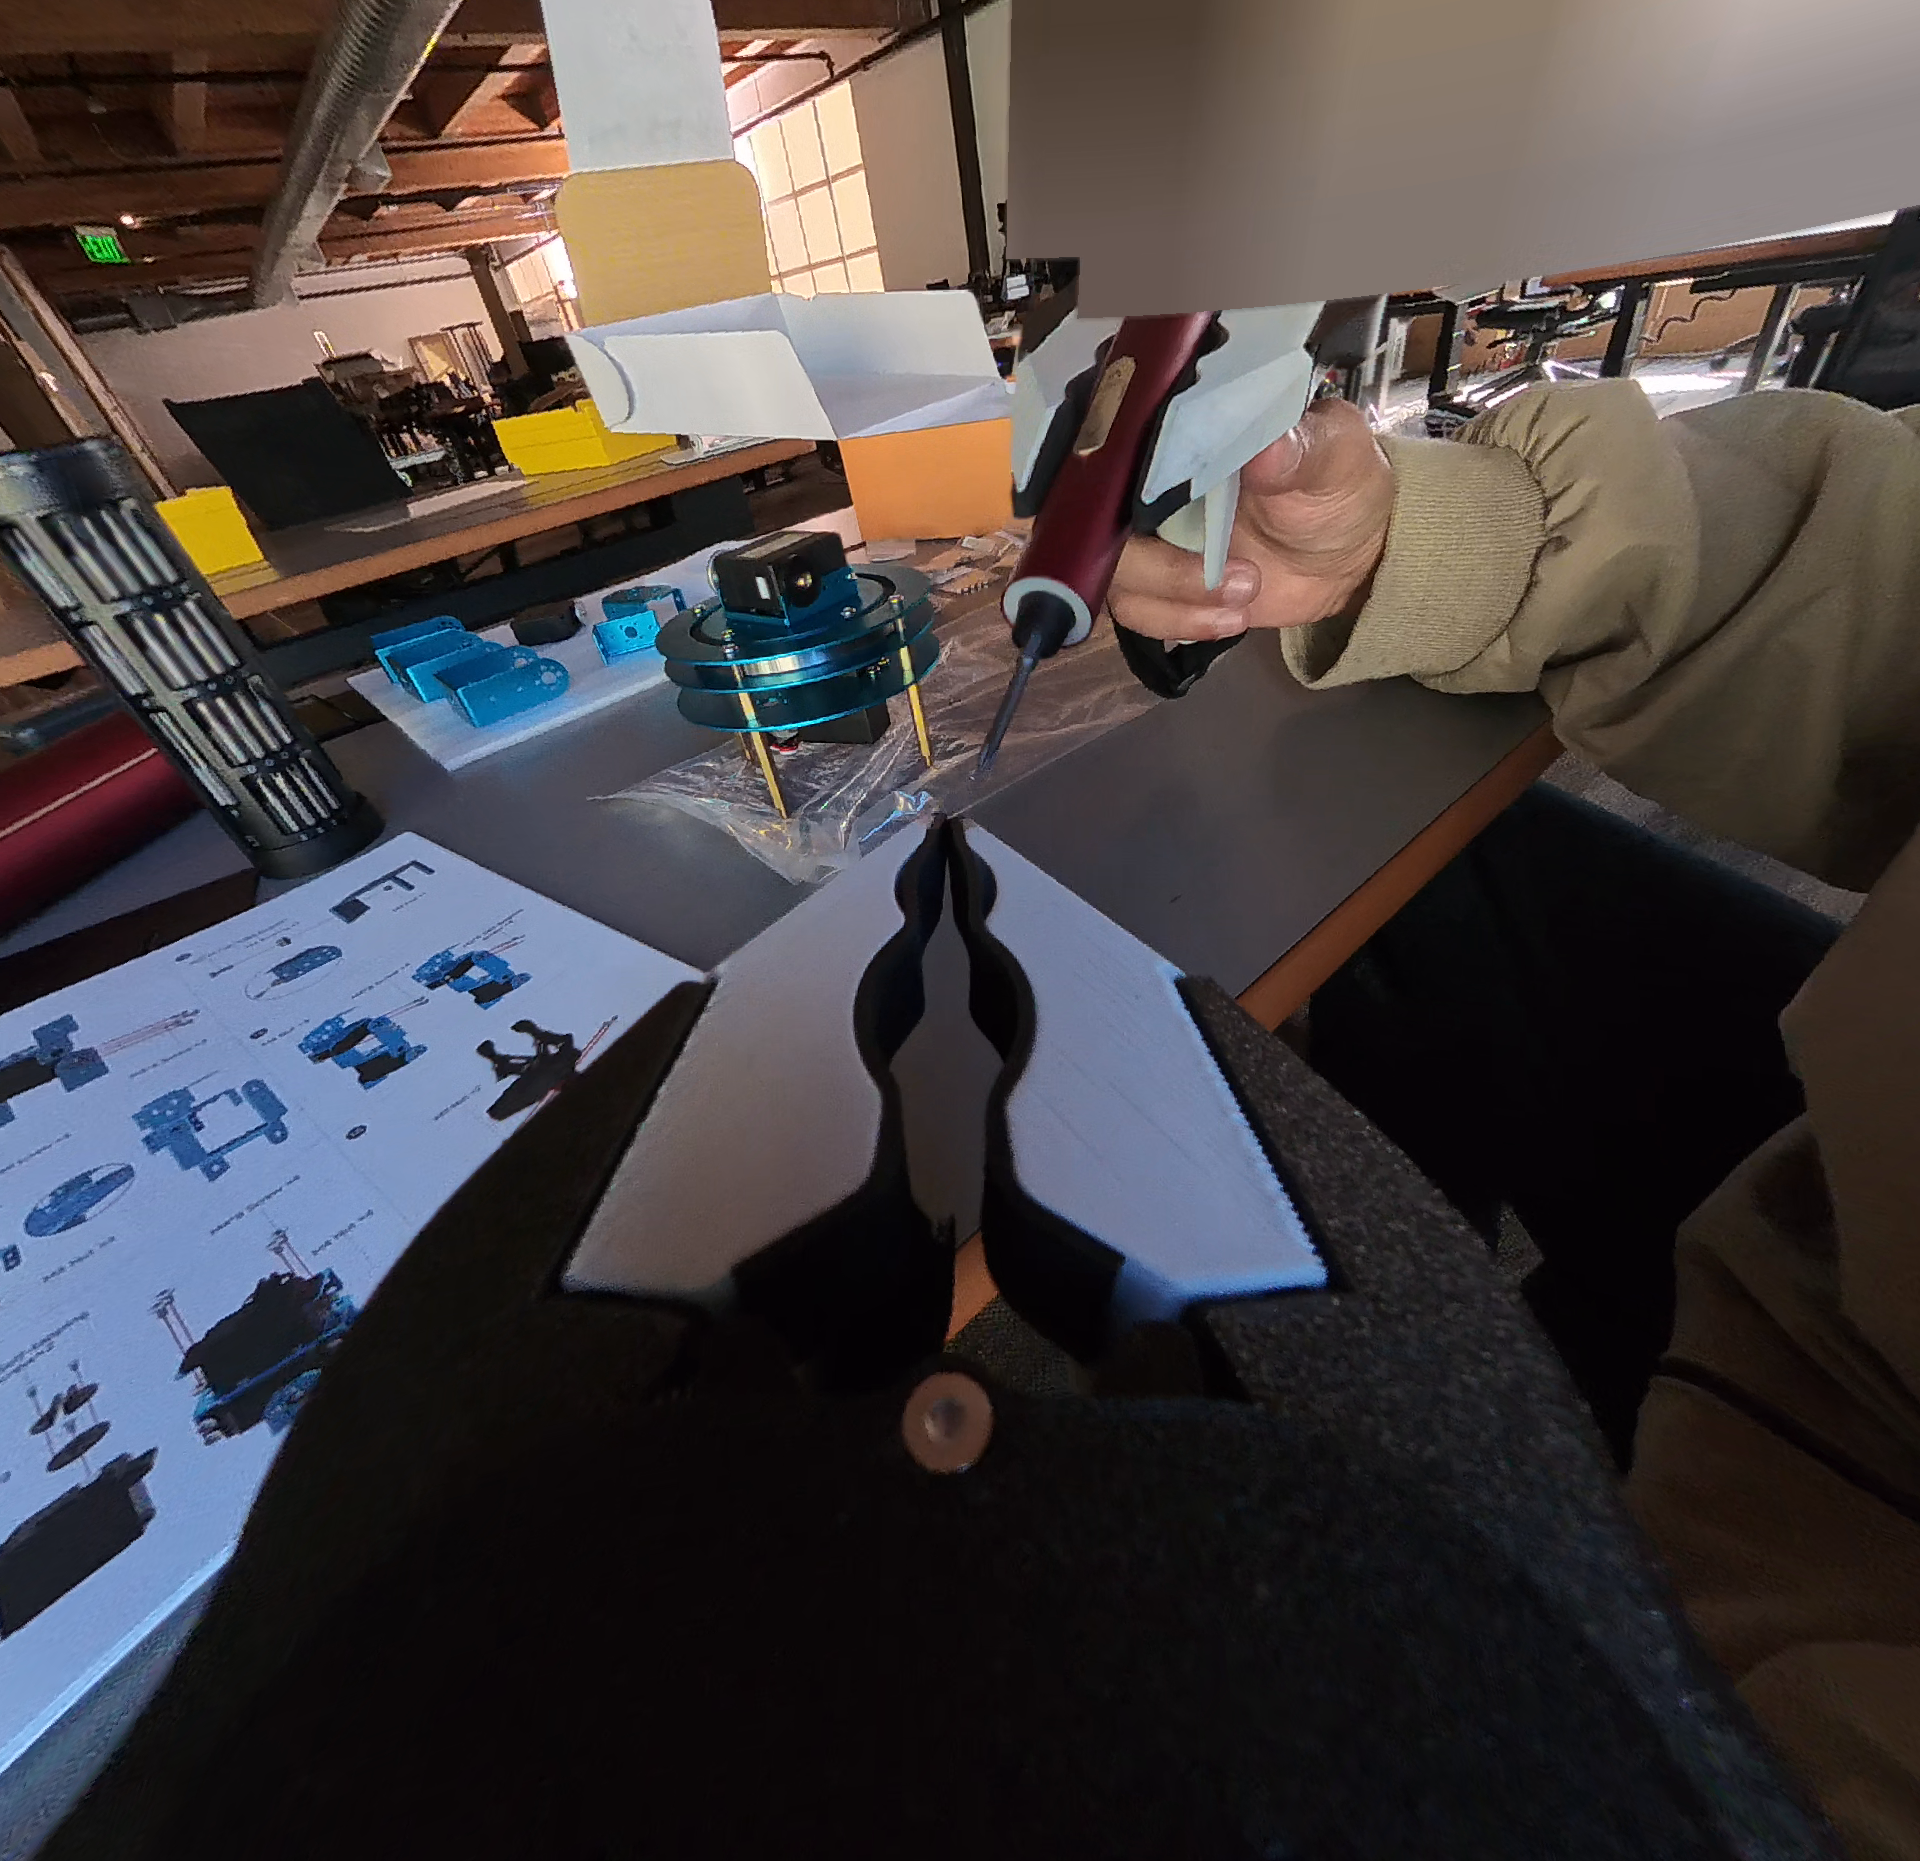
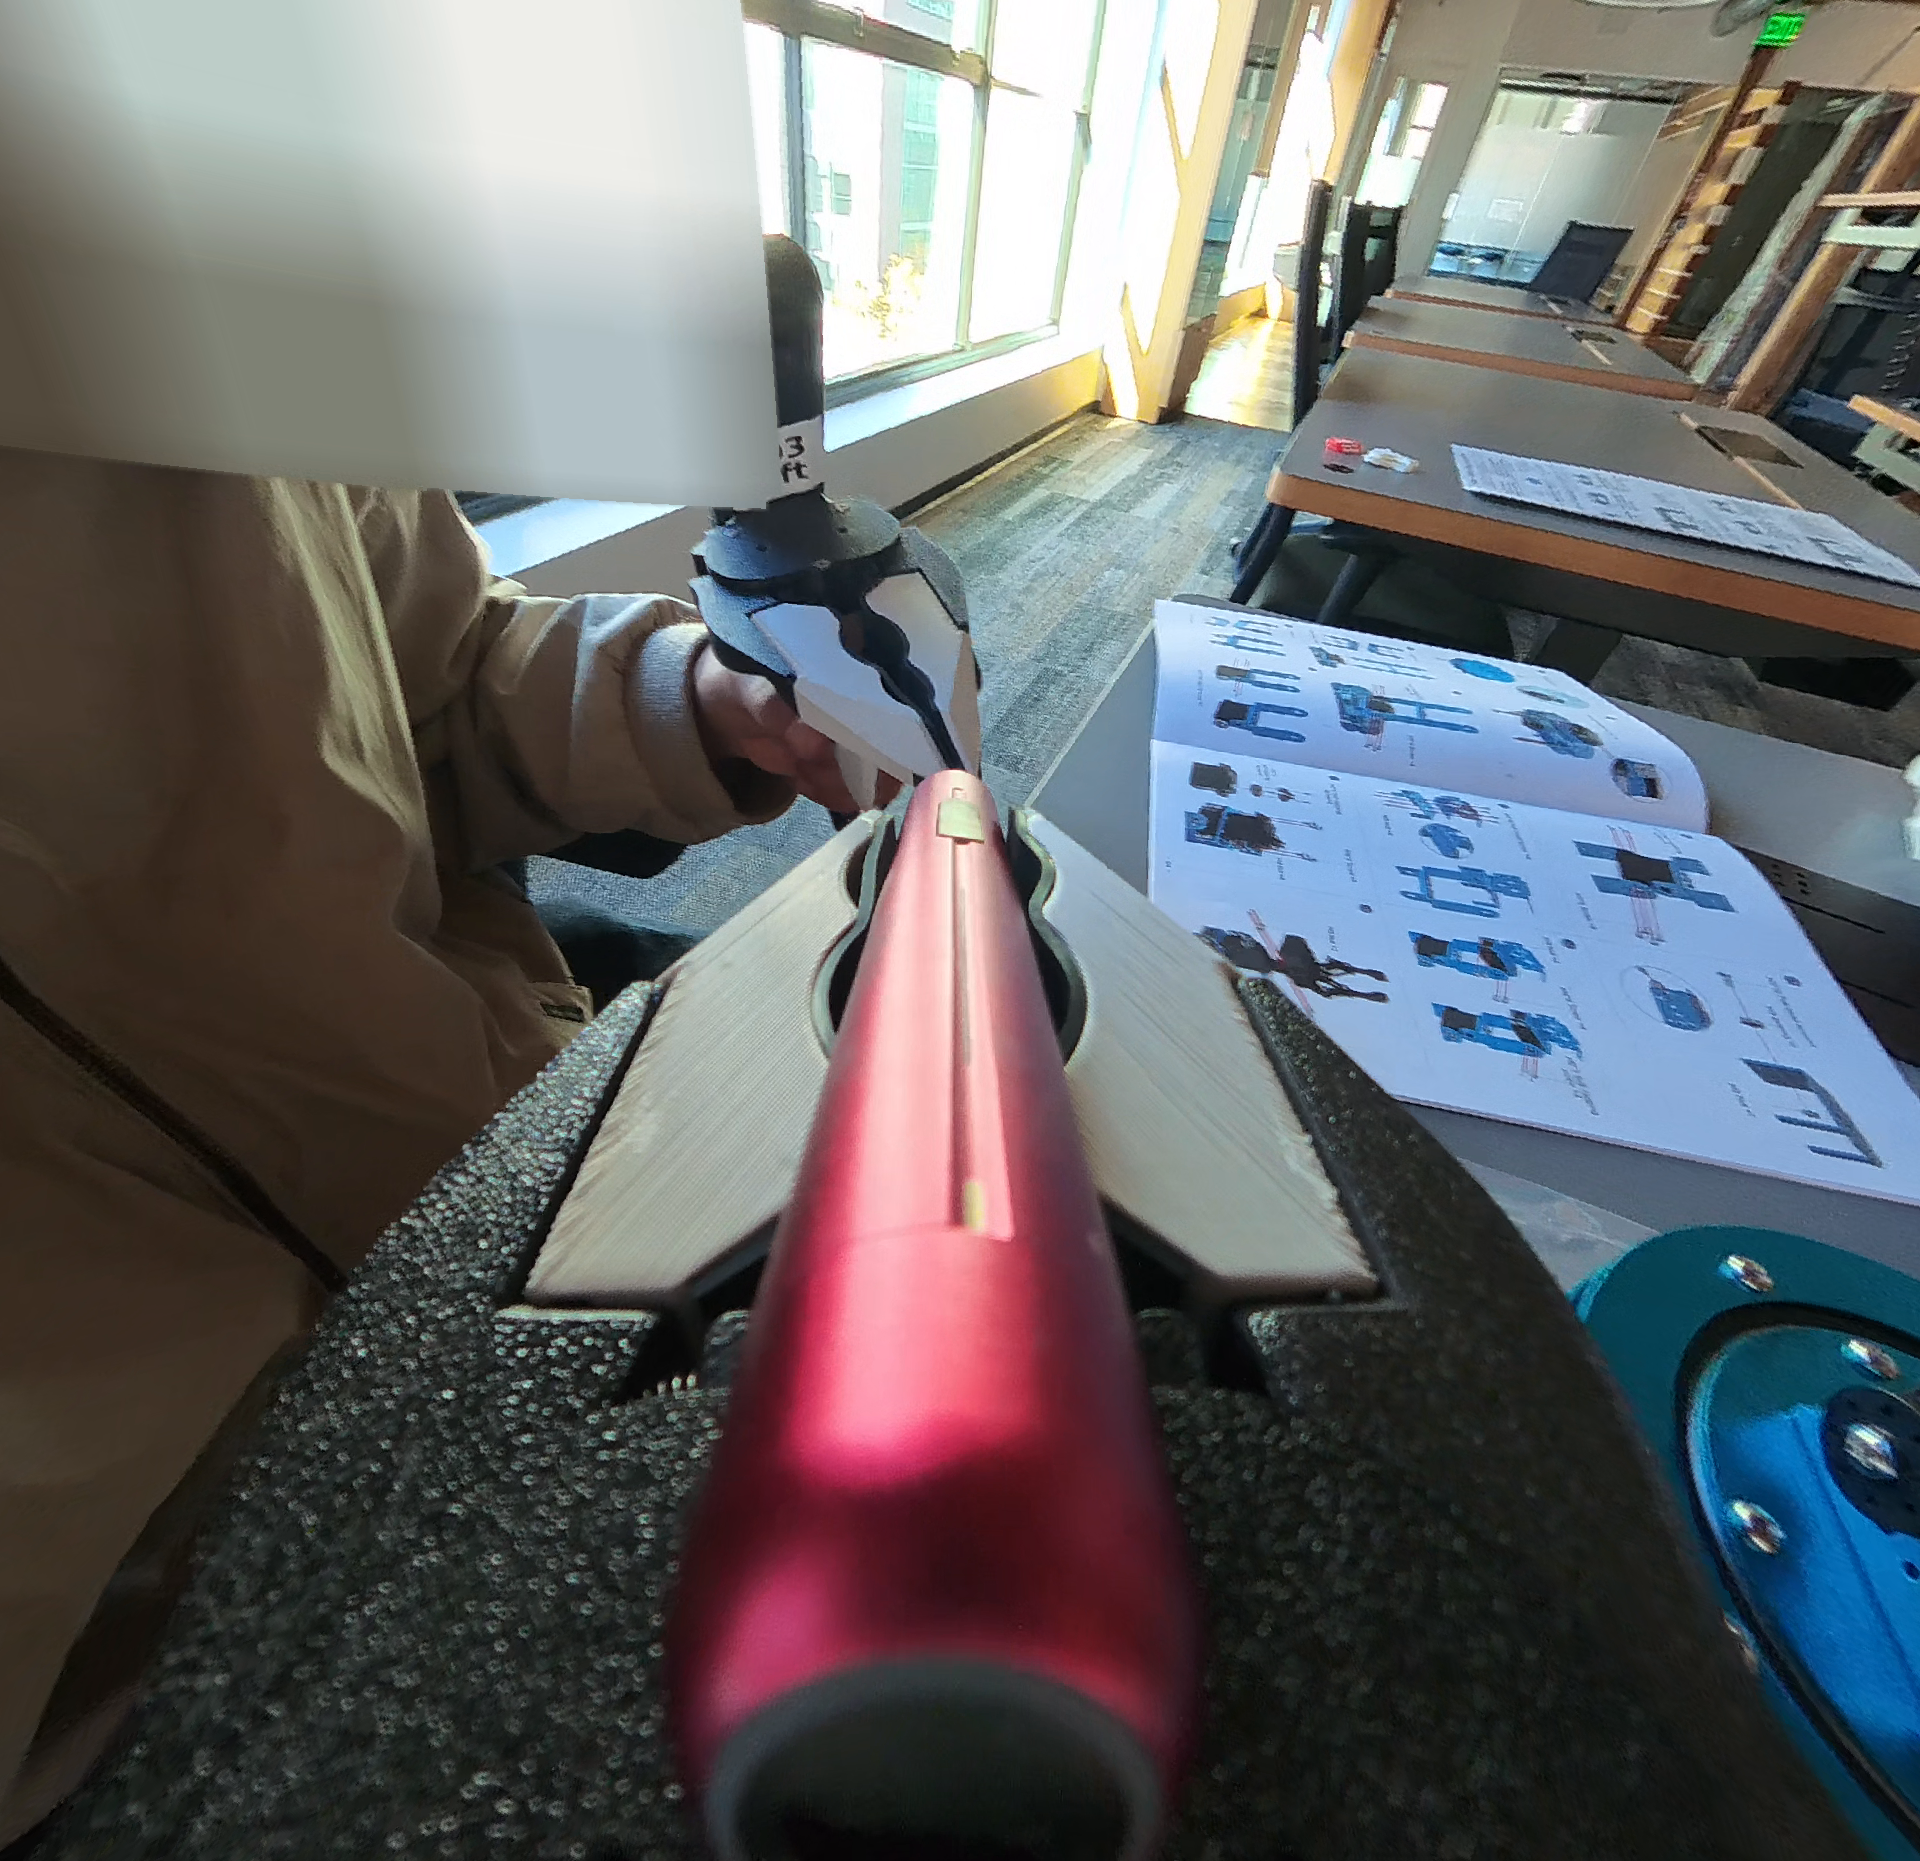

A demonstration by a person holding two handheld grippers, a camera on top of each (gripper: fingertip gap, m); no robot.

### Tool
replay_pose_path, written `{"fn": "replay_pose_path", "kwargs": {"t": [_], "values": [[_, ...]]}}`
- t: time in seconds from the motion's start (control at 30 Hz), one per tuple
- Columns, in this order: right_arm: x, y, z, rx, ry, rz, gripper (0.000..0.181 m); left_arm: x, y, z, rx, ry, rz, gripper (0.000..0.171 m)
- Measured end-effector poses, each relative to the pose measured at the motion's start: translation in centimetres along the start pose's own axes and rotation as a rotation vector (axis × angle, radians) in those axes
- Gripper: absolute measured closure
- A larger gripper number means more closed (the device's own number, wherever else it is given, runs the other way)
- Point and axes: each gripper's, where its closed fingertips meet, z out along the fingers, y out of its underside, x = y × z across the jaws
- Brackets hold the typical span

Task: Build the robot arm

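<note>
My left gripper (image 1: 948,837) is shut and holds nothing; its tips hover over the near edge of a clear plastic bag (image 1: 831,809) on the grey table (image 1: 1195,824). It also shows in the right wrist view (image 2: 951,741). My right gripper (image 2: 951,824) is shut on a red screwdriver (image 2: 935,1292). In the left wrist view the right gripper (image 1: 1122,502) holds the screwdriver (image 1: 1101,461) tilted, its dark tip down on the bag. A blue round plate assembly (image 1: 800,637) on brass posts, with a black block on top, stands left of the tip.
An open picture manual (image 1: 260,1136) lies at the left, also in the right wrist view (image 2: 1507,928). A black bit-holder cylinder (image 1: 177,668), blue brackets (image 1: 468,668) on a white sheet and an open white-and-orange box (image 1: 790,377) stand behind. A tan sleeve (image 1: 1558,564) reaches over the table's right edge. About 15 cm separates my right fingertips from the blue round plate assembly (image 1: 800,637). It turns up in the right wrist view (image 2: 1722,1396) as well.
</note>
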Motion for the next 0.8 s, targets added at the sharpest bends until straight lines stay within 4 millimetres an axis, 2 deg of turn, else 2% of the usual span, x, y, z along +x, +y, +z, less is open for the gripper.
{"fn": "replay_pose_path", "kwargs": {"t": [0.1,0.2,0.3,0.33,0.4,0.53,0.63,0.7,0.8], "values": [[0.6,0.4,-0.2,-0.022,0.032,0.001,0.161,-1.6,0.5,-0.4,-0.014,-0.05,-0.05,0.171],[1.6,1.7,0.3,-0.098,0.093,0.009,0.161,-4.5,1.3,-1.7,-0.041,-0.161,-0.096,0.171],[2.0,3.2,2.0,-0.198,0.158,-0.003,0.161,-8.1,1.9,-4.9,-0.032,-0.303,-0.176,0.17],[1.9,3.6,2.8,-0.227,0.171,-0.024,0.157,-9.0,2.3,-6.1,-0.022,-0.339,-0.221,0.167],[1.5,4.3,4.6,-0.267,0.179,-0.052,0.161,-10.0,3.7,-8.3,-0.012,-0.396,-0.302,0.164],[3.4,6.1,7.9,-0.352,0.233,0.011,0.16,-9.8,7.0,-10.7,0.008,-0.459,-0.417,0.163],[5.7,6.8,10.2,-0.37,0.3,0.044,0.16,-8.8,8.9,-11.3,0.078,-0.52,-0.462,0.163],[7.0,6.9,11.4,-0.372,0.34,0.013,0.16,-8.2,10.2,-11.5,0.088,-0.559,-0.421,0.163],[6.6,6.3,13.1,-0.338,0.312,-0.048,0.161,-7.9,11.5,-11.0,0.0,-0.552,-0.374,0.163]]}}
